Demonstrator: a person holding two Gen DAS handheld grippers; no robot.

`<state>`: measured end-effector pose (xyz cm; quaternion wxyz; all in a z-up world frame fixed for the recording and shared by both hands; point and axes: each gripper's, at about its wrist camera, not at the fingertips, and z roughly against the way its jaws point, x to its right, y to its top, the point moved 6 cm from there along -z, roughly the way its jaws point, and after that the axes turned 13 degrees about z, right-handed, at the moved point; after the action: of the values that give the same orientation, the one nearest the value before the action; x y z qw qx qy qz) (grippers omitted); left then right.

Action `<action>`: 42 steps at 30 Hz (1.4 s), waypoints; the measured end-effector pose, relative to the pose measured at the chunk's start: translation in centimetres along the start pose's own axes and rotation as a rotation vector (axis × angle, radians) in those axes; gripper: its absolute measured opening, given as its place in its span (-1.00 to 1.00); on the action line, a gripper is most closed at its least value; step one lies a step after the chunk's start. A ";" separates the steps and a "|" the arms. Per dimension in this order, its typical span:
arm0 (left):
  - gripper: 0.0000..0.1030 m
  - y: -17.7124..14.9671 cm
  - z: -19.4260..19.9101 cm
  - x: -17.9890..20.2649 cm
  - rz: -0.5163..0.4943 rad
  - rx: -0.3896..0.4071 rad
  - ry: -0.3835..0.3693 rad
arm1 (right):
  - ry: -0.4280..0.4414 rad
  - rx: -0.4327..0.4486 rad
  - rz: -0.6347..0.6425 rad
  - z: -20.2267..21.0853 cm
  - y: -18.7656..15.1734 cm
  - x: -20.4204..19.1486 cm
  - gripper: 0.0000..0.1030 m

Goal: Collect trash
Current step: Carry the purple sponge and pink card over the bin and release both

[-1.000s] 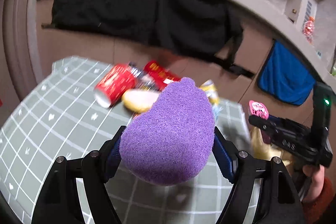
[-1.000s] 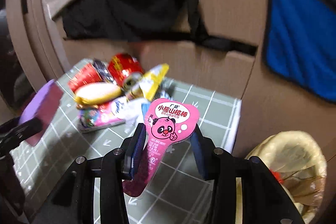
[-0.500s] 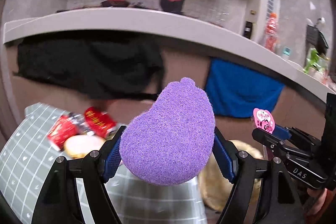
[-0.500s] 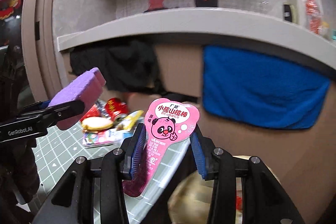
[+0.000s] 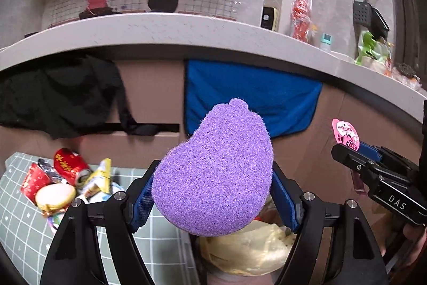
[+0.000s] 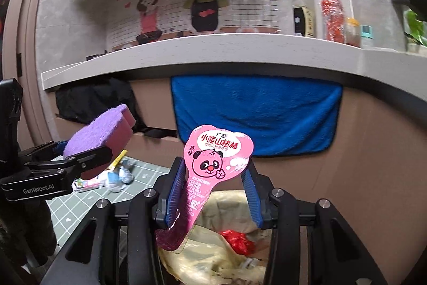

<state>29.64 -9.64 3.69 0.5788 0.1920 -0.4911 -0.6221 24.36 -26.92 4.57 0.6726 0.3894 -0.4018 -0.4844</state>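
Our left gripper (image 5: 213, 194) has its fingers (image 5: 142, 200) clamped on the purple sponge (image 5: 213, 172) at lower centre of the left view, the blue pads biting its two sides. We judge it light and soft; it gives under pressure, so the hold across its middle suits it, and the rough fibre face should not slip. From the right view we see a pink foam layer under the purple.

Our right gripper (image 6: 213, 191) pinches the pink snack wrapper (image 6: 213, 164) low in the centre of its frame, fingers closed on the narrow stem while the wide head stands up. It looks thin, floppy and slick, nearly weightless, so we think the stem is the sensible place to hold it. Its print shows a cartoon panda and Chinese characters, 小熊山楂棒.

Outward now: below both grippers sits the trash bin (image 6: 218, 253) lined with a yellowish bag, at the bottom of each frame. The left gripper's body reads "GenRobot.AI", the right one "DAS". More litter, a red can (image 5: 69, 167) among it, lies on the checked counter (image 5: 16, 221) at lower left.
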 end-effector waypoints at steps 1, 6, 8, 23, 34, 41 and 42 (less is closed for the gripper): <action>0.49 -0.2 -0.4 0.3 -0.002 -0.010 -0.002 | -0.004 -0.001 -0.008 0.1 -0.3 0.4 -0.22; 0.49 -1.3 -1.9 1.0 -0.011 -0.046 -0.008 | -0.013 -0.030 -0.056 -0.2 -2.1 1.8 -0.22; 0.49 -1.9 -2.7 1.0 -0.008 -0.058 -0.015 | -0.012 -0.043 -0.066 -0.4 -2.8 2.1 -0.22; 0.49 -5.5 -7.2 1.9 -0.011 -0.161 -0.041 | 0.010 -0.129 -0.129 -2.6 -6.6 3.5 -0.22; 0.49 -7.1 -8.9 2.2 -0.009 -0.210 -0.051 | 0.016 -0.161 -0.156 -3.7 -8.0 4.0 -0.22; 0.49 -7.4 -10.3 2.0 0.005 -0.233 -0.048 | 0.024 -0.191 -0.161 -5.0 -8.7 3.8 -0.22; 0.49 -7.5 -10.5 1.9 0.006 -0.236 -0.048 | 0.023 -0.193 -0.161 -5.1 -8.7 3.8 -0.22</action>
<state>33.64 -16.58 -6.54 0.5872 0.1062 -0.4288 -0.6782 26.87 -31.83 -4.65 0.6704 0.3594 -0.3128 -0.5688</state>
